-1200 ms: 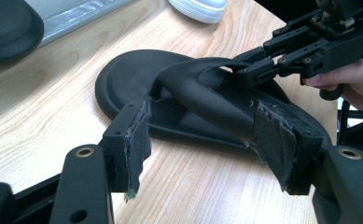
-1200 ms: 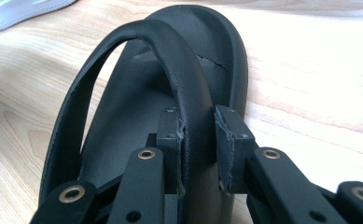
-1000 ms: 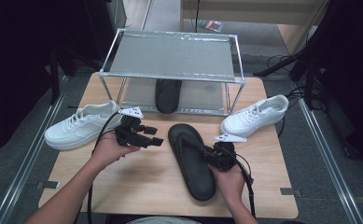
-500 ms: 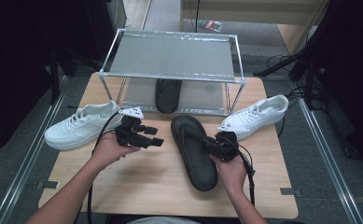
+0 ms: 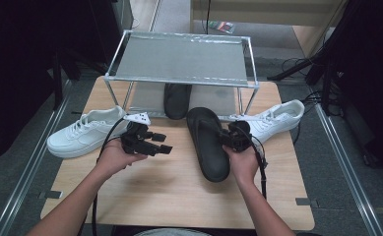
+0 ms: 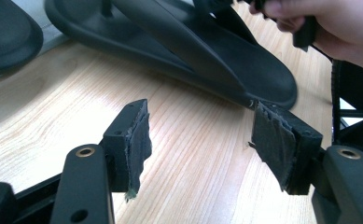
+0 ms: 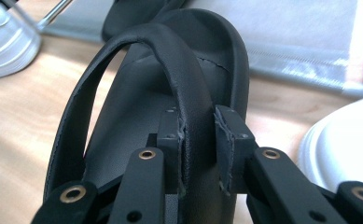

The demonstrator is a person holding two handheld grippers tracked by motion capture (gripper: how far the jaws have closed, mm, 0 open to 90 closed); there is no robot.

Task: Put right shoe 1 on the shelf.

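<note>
Moved: since a second ago our right tongs [image 5: 230, 136] have carried the black rubber flip-flop sandal [image 5: 207, 142] up the desk toward the rack; its toe now lies at the shelf's front edge, near its mate.
Left side: our left tongs [image 5: 160, 142] have kept their place beside the white lace-up sneaker [image 5: 83, 137].
Right tongs: closed on the sandal's strap [image 7: 188, 98], the pads pinching it from both sides, as the right gripper view shows.
Left tongs: jaws standing wide apart with nothing between them, only bare wooden desk [image 6: 76, 107] beneath.
Why held so: we judge the strap is the sandal's one narrow part that gives a firm hold, so the sole can follow the hand.
Where the sandal lies: at the desk's middle, heel toward us, toe pointing at the metal-framed mesh shoe rack [image 5: 179, 59]; from the left tongs it lies just ahead, apart from the pads.
Neighbours: the second black sandal [image 5: 176, 98] sits under the rack; another white sneaker [image 5: 277, 117] lies just right of the held one.
</note>
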